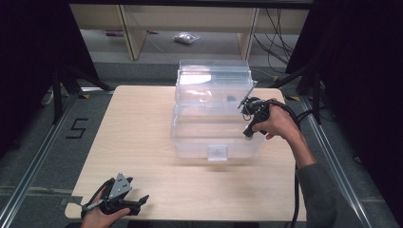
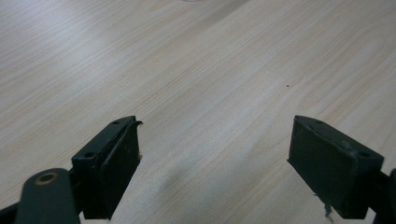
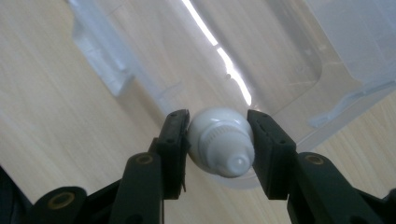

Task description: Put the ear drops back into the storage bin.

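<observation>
1. The white tube (image 3: 219, 142) sits clamped between the two jaws of the right tongs (image 3: 218, 147), cap end towards the camera. The jaws press its rounded shoulder from both sides, closed as far as the tube allows.
2. In the high view the right tongs (image 1: 250, 114) hover at the right edge of the clear plastic box (image 1: 214, 124), above its open inside, so the step in hand looks like setting the tube down in the box.
3. To do it well, I would keep the squeeze steady. The grip is on a curved, smooth part, and the tube could slip out if the jaws ease too soon.
4. Lower the tube past the right wall until it is near the box floor, then open the jaws. A drop from up high may let it bounce or roll.
5. Keep clear of the raised lid at the far side of the box and of the box rim. A knock could shift the light box on the counter (image 1: 142, 142).
6. The left tongs (image 1: 121, 199) rest at the near left corner of the counter, jaws wide apart and empty (image 2: 215, 163). They could steady the box if needed.
</observation>
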